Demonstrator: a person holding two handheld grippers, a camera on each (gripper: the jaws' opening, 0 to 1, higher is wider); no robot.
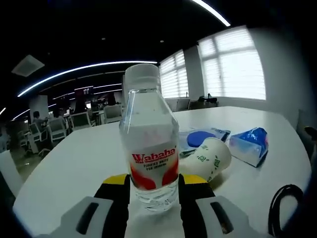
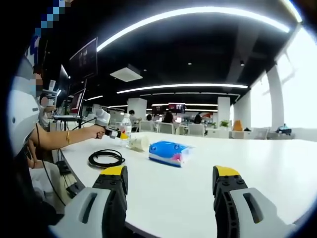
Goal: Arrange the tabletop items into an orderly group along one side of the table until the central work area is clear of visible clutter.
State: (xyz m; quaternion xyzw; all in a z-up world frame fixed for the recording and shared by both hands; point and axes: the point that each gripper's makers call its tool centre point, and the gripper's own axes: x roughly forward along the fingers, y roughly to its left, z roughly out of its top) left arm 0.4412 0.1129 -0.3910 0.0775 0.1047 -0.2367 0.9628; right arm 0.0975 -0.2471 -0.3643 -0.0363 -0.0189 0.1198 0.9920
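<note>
white table (image 1: pixel 74 153): 1 bottle (image 1: pixel 148 144) pinched by left tool (image 1: pixel 154 191), right tool (image 2: pixel 170 181) spread.

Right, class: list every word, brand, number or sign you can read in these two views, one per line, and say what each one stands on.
"Wahaha": red brand name on the label of the water bottle, gripped by the left gripper.
Smaller red lines under it: too blurred to read.
Green marks on the paper cup: unreadable.
Blue tissue pack: no readable text.
Distant hanging screens: too small.
</note>
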